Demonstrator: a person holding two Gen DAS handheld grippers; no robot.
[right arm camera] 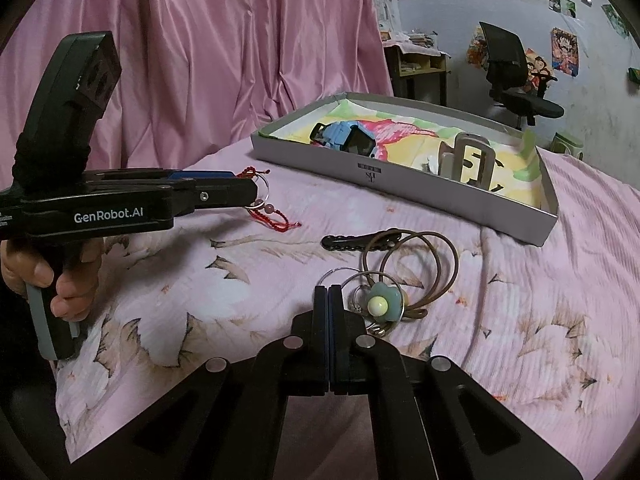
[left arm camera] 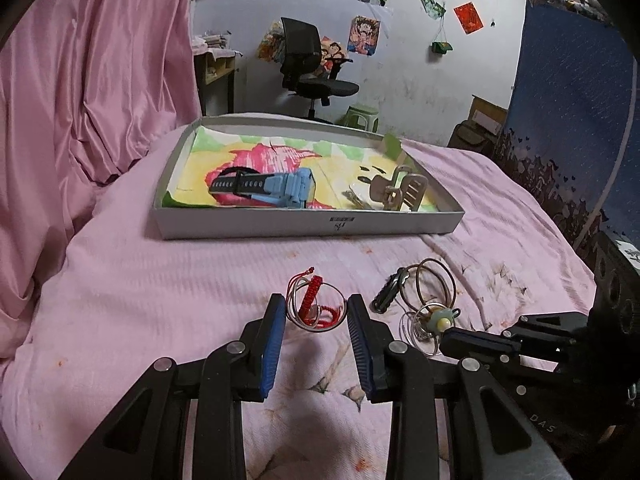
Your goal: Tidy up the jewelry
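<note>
A red string bracelet (left arm camera: 308, 300) looped with thin metal rings lies on the pink bedspread. My left gripper (left arm camera: 316, 304) is open, with one blue-padded finger on each side of the bracelet. In the right wrist view the red bracelet (right arm camera: 272, 214) sits at the left gripper's (right arm camera: 251, 190) tip. My right gripper (right arm camera: 328, 293) is shut, and I see nothing between its fingers. Its tip rests just left of a pile: a green flower charm (right arm camera: 378, 304), brown hair ties (right arm camera: 452, 256) and a black hair clip (right arm camera: 348, 242). A grey box tray (left arm camera: 312, 228) further back holds a blue watch (left arm camera: 276, 190) and a beige clip (left arm camera: 400, 192).
A pink curtain (left arm camera: 100, 80) hangs along the left side of the bed. A hand (right arm camera: 60, 284) grips the left gripper's handle. Behind the bed stand an office chair (left arm camera: 312, 64), a green stool (left arm camera: 362, 114) and a blue cloth panel (left arm camera: 568, 100) on the right.
</note>
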